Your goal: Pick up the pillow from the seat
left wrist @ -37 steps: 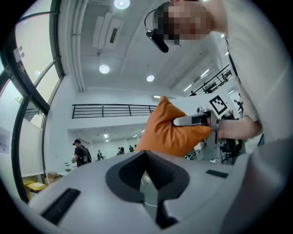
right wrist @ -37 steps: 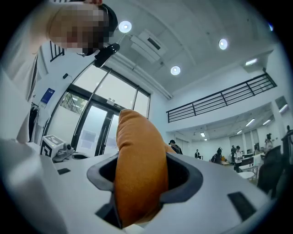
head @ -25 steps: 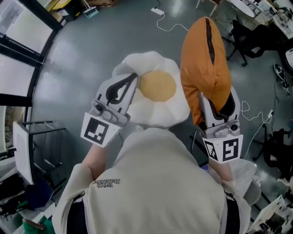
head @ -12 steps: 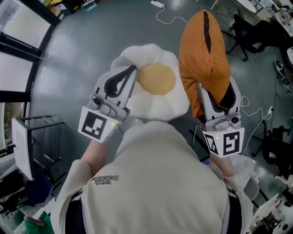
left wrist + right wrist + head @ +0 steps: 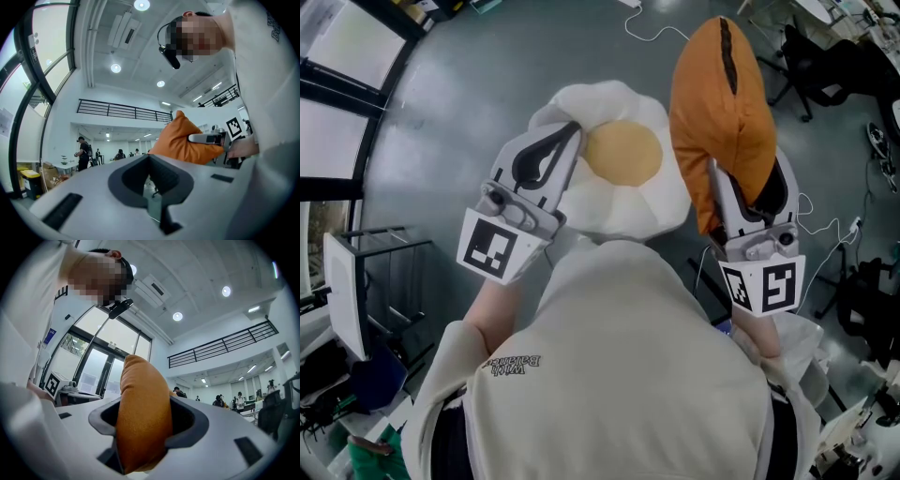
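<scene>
item: orange pillow. soft, light, fabric-covered; the stuffing squashes under the pads. held aloft, upright, by its lower end; no seat in view.
right gripper: clamped on it; a deep bite across the filling is judged safest.
left gripper: jaws together, empty, beside egg-shaped cushion.

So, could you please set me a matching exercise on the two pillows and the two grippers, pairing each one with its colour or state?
Things:
1. orange pillow
2. egg-shaped pillow
3. left gripper
4. right gripper

Colours or states:
A. jaws together, nothing between them
B. white with a yellow middle
C. clamped between jaws, with a dark stripe along it
D. jaws closed on a pillow

Pairs: 1-C; 2-B; 3-A; 4-D
</scene>
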{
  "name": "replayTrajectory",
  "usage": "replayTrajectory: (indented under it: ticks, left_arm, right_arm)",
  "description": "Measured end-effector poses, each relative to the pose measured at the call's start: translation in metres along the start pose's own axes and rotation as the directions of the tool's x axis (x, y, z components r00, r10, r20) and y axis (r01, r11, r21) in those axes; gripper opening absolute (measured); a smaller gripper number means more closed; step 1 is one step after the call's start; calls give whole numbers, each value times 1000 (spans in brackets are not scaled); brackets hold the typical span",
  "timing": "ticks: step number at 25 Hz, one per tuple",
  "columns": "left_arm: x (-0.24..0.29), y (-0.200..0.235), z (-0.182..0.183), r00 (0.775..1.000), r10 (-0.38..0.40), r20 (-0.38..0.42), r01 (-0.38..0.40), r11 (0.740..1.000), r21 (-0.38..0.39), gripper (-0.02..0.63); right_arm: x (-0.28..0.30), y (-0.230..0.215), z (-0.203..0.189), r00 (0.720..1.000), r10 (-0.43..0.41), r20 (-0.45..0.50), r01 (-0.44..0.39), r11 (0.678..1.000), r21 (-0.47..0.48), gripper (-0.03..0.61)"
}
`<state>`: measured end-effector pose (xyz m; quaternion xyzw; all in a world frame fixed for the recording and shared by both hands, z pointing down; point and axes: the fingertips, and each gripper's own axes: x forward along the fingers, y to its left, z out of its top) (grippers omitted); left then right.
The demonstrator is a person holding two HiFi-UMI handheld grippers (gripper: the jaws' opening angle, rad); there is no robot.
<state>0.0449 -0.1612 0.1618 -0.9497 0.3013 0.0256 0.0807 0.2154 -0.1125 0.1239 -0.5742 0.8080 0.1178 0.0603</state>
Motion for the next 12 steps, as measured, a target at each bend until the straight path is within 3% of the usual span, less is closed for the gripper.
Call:
replayTrajectory:
  ticks: [12]
  left_arm:
    - [-7, -1, -1, 1000, -2, -2, 2, 1000, -12, 9]
  right_arm:
    - [-5, 1, -2, 1000, -14, 6, 14, 999, 38, 265]
